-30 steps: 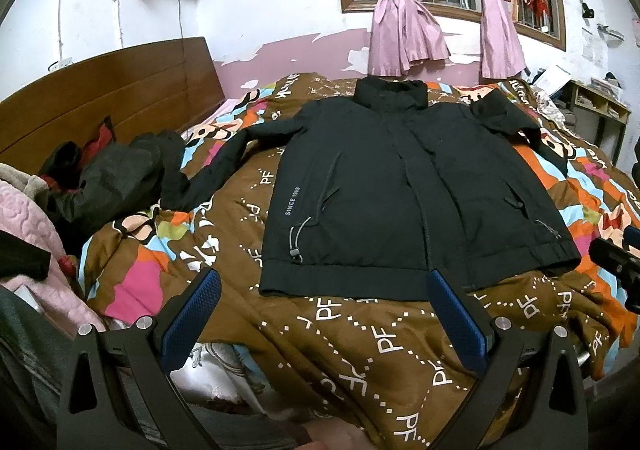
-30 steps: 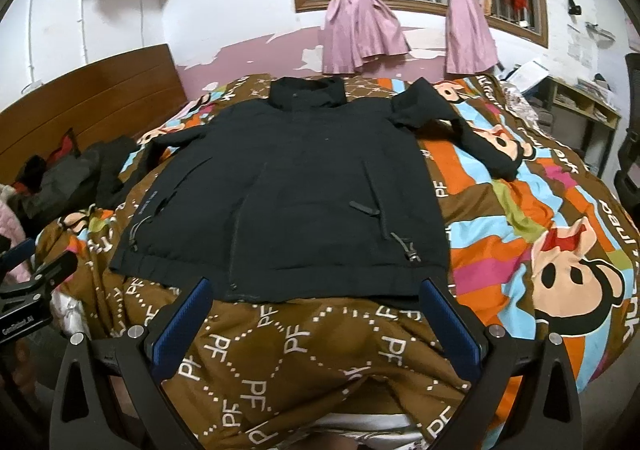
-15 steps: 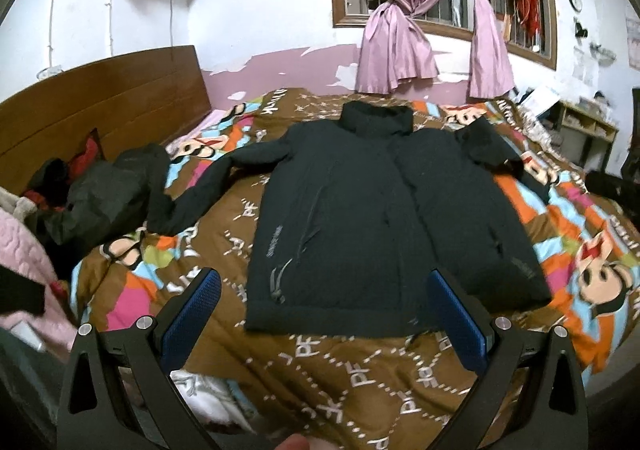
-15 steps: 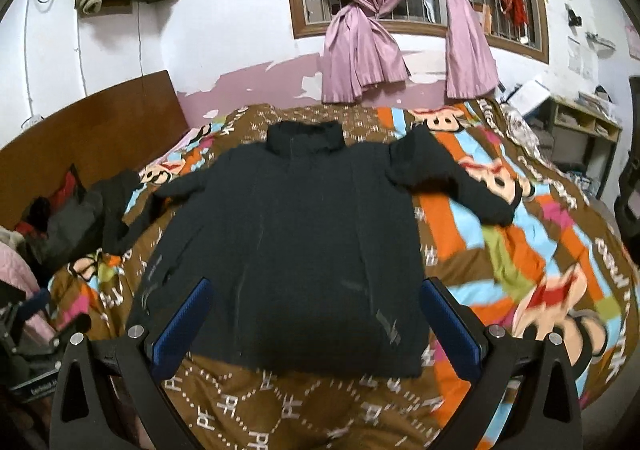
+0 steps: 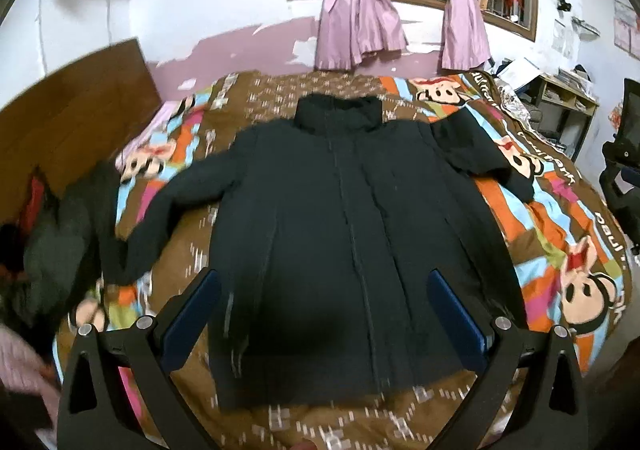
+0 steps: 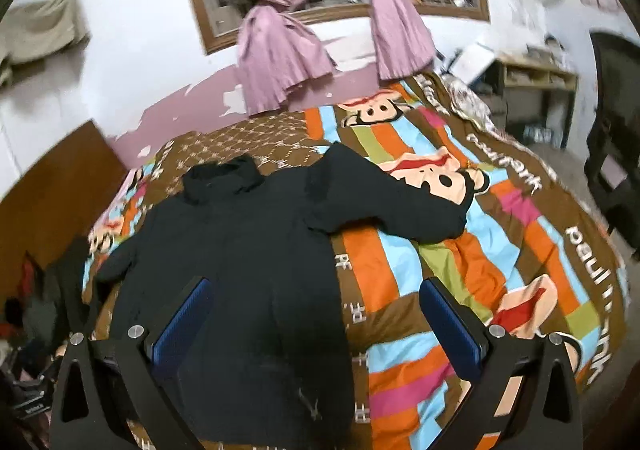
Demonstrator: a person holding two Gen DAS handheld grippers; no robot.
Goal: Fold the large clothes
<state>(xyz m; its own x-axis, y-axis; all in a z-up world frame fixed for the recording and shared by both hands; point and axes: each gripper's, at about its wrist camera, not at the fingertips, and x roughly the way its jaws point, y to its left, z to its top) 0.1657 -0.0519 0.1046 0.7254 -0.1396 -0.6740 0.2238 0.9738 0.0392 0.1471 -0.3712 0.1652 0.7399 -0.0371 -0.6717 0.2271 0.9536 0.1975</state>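
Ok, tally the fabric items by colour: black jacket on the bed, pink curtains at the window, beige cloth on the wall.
Black padded jacket: 1
Pink knotted curtains: 2
Beige hanging cloth: 1
Total: 4

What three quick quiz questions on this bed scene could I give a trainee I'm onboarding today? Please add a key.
1. True or false: the black jacket lies spread flat on the cartoon-print bedspread with both sleeves out to the sides.
2. Multiple choice: the left gripper and right gripper are A) both shut on the jacket, B) both open and holding nothing, C) one open, one shut.
3. Fill in: the jacket's collar points toward the window with the ____ curtains.

Key: 1 true; 2 B; 3 pink.
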